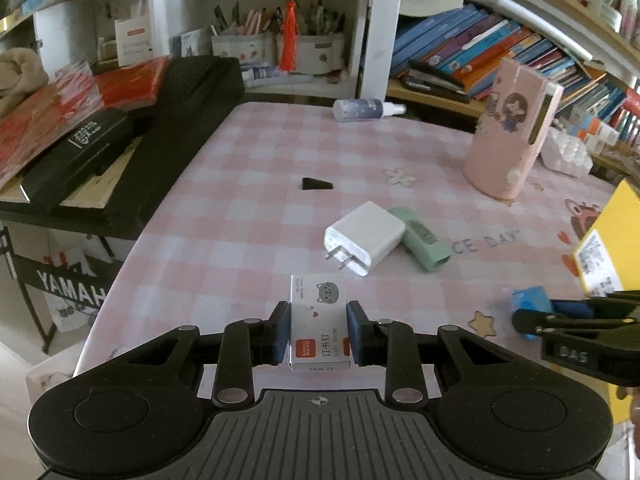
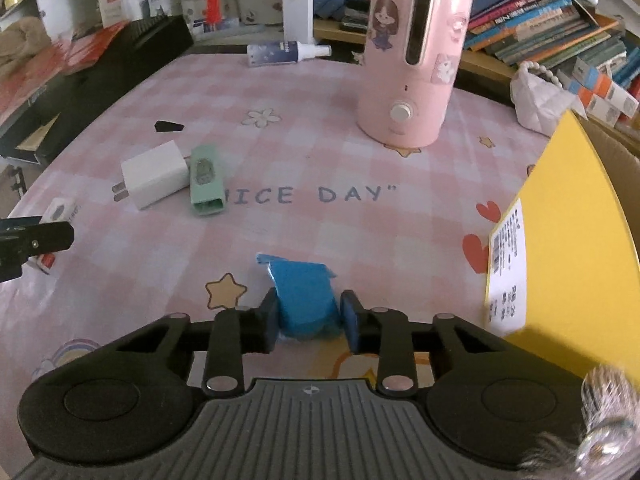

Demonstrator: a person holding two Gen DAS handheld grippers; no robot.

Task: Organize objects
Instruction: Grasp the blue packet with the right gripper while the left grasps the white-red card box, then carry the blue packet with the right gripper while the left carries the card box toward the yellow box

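Note:
My left gripper (image 1: 319, 330) is shut on a small white staple box (image 1: 320, 320) with a grey cat print, held just above the pink checked tablecloth (image 1: 248, 208). My right gripper (image 2: 308, 314) is shut on a blue packet (image 2: 304, 300) near the table's front edge. Ahead on the cloth lie a white plug charger (image 1: 362, 238) and a mint-green case (image 1: 422, 240) side by side, touching. The right gripper with its blue packet (image 1: 528, 304) shows at the right of the left wrist view; the left gripper's finger (image 2: 38, 238) shows at the left of the right wrist view.
A tall pink humidifier (image 2: 412, 60) stands at the back right. A spray bottle (image 2: 280, 53) lies at the far edge. A small black wedge (image 1: 316, 184) rests mid-cloth. A yellow box (image 2: 560, 248) sits at the right edge. A black keyboard case (image 1: 168, 128) borders the left.

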